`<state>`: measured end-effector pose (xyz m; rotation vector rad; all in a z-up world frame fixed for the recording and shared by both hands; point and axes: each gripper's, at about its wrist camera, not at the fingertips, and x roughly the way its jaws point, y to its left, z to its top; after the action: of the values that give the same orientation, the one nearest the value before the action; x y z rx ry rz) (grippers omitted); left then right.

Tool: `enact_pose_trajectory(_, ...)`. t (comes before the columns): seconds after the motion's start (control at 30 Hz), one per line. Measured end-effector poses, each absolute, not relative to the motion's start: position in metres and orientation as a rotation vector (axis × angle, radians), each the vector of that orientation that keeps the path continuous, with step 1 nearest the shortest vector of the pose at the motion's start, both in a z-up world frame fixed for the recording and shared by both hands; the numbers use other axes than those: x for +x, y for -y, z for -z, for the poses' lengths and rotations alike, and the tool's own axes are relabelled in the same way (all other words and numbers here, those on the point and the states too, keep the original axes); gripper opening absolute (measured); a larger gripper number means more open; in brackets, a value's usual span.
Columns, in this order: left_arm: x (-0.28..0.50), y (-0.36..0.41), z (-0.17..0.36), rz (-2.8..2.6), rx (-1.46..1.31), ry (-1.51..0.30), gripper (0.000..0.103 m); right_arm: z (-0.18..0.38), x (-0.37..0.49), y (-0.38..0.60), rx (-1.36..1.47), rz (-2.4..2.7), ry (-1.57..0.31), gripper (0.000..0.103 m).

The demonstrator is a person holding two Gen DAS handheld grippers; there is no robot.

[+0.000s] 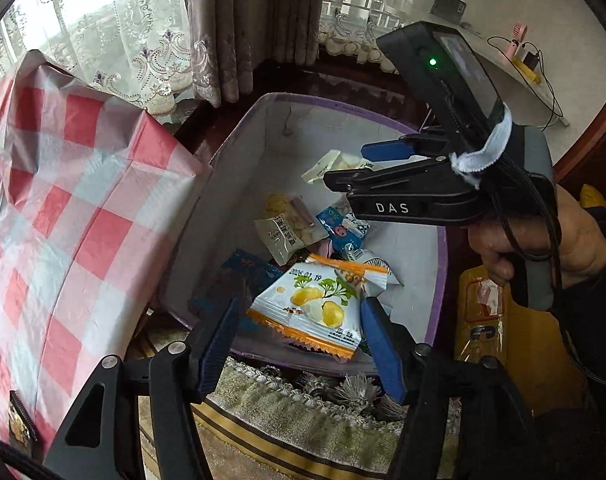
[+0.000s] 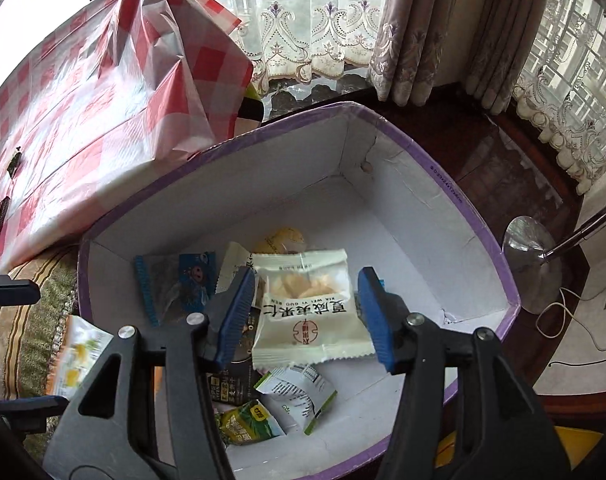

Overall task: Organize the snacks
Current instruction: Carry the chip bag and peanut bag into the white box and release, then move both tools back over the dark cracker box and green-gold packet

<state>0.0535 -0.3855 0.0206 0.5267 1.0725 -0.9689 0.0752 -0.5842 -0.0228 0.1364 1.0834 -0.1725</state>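
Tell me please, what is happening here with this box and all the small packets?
A person is sorting snacks into a purple-edged box, with a gripper in each hand. Both are open over it. A white nut packet sits between the right gripper's fingers, an orange-trimmed chip packet between the left gripper's; neither looks clamped. Several packets already lie inside. A red checked cloth lies beside the box.

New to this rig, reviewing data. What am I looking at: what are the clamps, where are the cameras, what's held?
No robot here: a person holds a trigger-handled clamp in each hand, with a fisheye camera looking along its two blue-padded fingers. The left view shows the left gripper and the right gripper over a purple-rimmed box of snack packets. The right view looks down into the same box. Both grippers are open; an orange-edged packet and a white packet sit between the pads ungripped. A checked cloth lies beside.
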Motion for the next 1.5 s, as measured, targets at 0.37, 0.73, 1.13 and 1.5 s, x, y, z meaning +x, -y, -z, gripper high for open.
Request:
enact_pose_trajectory(0.37, 0.077, 0.364, -0.020, 0.895, 0.409, -1.116, 0.067, 0.018, 0.084, 0.574, 0.127, 0.150, -1.076, 0.065)
enact_pose_trajectory(0.73, 0.109, 0.313, -0.023, 0.766, 0.273, -1.123, 0.067, 0.002, 0.103, 0.526, 0.086, 0.054, -1.059, 0.065)
enact_pose_trajectory(1.13, 0.134, 0.188, -0.026, 0.453, 0.198, -1.079, 0.067, -0.010, 0.125, 0.453, 0.004, -0.087, -1.048, 0.069)
enact_pose_trajectory(1.5, 0.153, 0.089, -0.014, 0.275, 0.343, -1.031, 0.079, -0.012, 0.143, 0.402, -0.058, -0.176, -1.055, 0.074)
